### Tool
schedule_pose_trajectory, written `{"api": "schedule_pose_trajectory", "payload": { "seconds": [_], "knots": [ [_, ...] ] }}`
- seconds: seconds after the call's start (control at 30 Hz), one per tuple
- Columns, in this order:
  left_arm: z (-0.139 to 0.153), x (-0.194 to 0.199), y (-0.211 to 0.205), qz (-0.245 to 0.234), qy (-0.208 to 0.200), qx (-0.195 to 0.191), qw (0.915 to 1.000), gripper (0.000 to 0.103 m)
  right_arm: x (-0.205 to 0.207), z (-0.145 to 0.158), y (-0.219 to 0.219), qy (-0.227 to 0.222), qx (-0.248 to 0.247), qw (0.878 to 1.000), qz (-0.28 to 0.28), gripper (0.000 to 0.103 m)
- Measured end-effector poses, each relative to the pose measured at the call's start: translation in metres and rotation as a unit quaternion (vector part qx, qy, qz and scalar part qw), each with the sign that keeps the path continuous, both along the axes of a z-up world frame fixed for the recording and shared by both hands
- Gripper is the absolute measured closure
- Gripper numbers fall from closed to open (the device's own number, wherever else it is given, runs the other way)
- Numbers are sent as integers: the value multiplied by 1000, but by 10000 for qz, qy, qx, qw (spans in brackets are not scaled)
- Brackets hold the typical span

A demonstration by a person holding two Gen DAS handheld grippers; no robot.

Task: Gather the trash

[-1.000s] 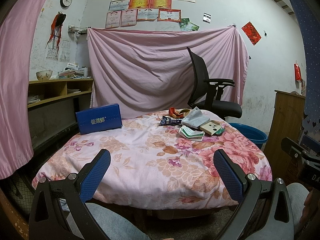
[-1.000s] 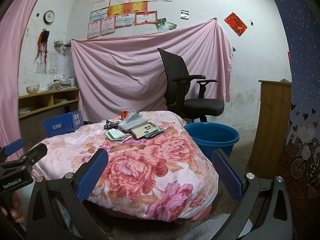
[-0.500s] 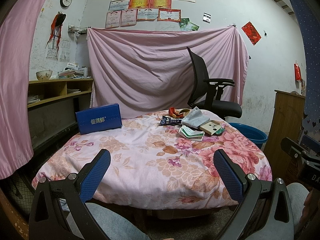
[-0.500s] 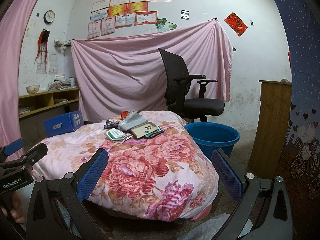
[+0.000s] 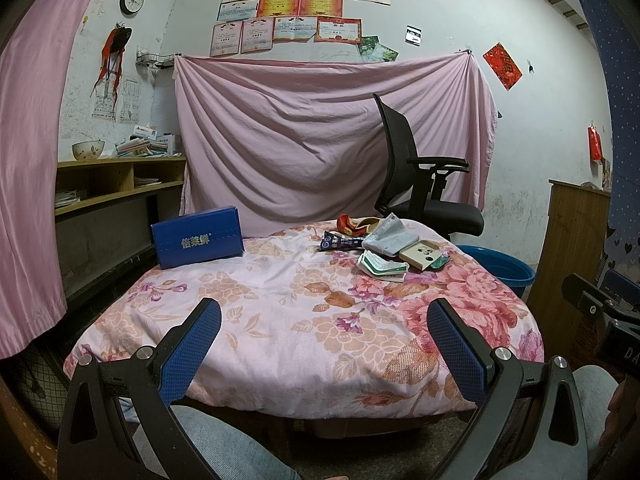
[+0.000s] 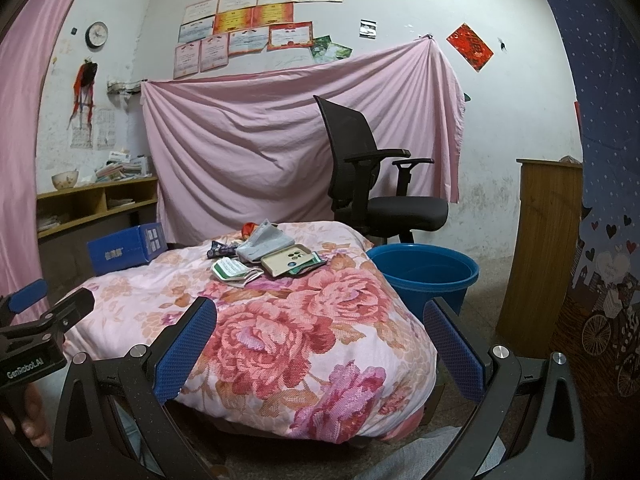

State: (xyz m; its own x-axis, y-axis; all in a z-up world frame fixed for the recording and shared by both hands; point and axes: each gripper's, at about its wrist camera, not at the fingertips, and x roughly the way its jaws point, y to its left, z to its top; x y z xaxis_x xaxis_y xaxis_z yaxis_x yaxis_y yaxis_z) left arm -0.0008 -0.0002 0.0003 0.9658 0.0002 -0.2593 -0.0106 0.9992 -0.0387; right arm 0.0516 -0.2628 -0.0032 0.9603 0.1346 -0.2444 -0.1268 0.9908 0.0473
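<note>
**A:** Pink sheet [image 5: 320,140] pinned across the back wall, black mesh office chair [image 5: 416,184] in front of it, and a table under a pink floral quilt [image 5: 280,312] taking up most of both views. Where's the trash sitting?

**B:** All in one small heap at the far right of the quilt: a red crumpled wrapper [image 5: 352,225], a dark blue snack packet [image 5: 340,243], a grey folded paper packet [image 5: 390,236], a beige flat box with dark dots [image 5: 422,255] and a green-and-white paper pack [image 5: 382,267], all touching or overlapping. Round blue plastic tub [image 6: 424,276] is on the floor just beside that end of the table

**A:** And the grippers?

**B:** Left gripper [image 5: 324,336] and right gripper [image 6: 320,334] both have their blue-padded jaws wide apart with nothing between them, hanging at the near edge, well apart from the heap. Blue rectangular carton with white lettering [image 5: 198,242] sits by itself on the far left side
</note>
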Motion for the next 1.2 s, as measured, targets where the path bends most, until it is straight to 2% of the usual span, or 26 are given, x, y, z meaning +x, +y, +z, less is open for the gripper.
{"api": "schedule_pose_trajectory", "payload": {
  "seconds": [0.23,0.43,0.6,0.8,0.9,1.03,1.13,1.2],
  "knots": [
    [5,2,9,-49,-20,-232,9997,2,-1,4,-4,-48,50,10000,29,0],
    [35,13,1,14,-523,-270,9983,2,7,24,-6,-432,104,9990,20,0],
    [61,36,2,6,-959,-288,9950,2,33,48,-6,-778,98,9968,131,0],
    [76,78,1,23,-1254,-151,9920,2,84,63,2,-1005,-248,9940,345,0],
    [76,107,1,-24,-1257,-95,9920,2,124,63,7,-906,-408,9938,502,0],
    [70,138,1,187,-1272,-47,9917,2,172,59,14,-601,-527,9935,807,0],
    [62,158,4,156,-1143,31,9933,2,200,53,23,-325,-687,9916,1050,0],
    [54,172,5,159,-852,107,9962,2,215,48,31,-91,-863,9890,1197,0]
  ]
}}
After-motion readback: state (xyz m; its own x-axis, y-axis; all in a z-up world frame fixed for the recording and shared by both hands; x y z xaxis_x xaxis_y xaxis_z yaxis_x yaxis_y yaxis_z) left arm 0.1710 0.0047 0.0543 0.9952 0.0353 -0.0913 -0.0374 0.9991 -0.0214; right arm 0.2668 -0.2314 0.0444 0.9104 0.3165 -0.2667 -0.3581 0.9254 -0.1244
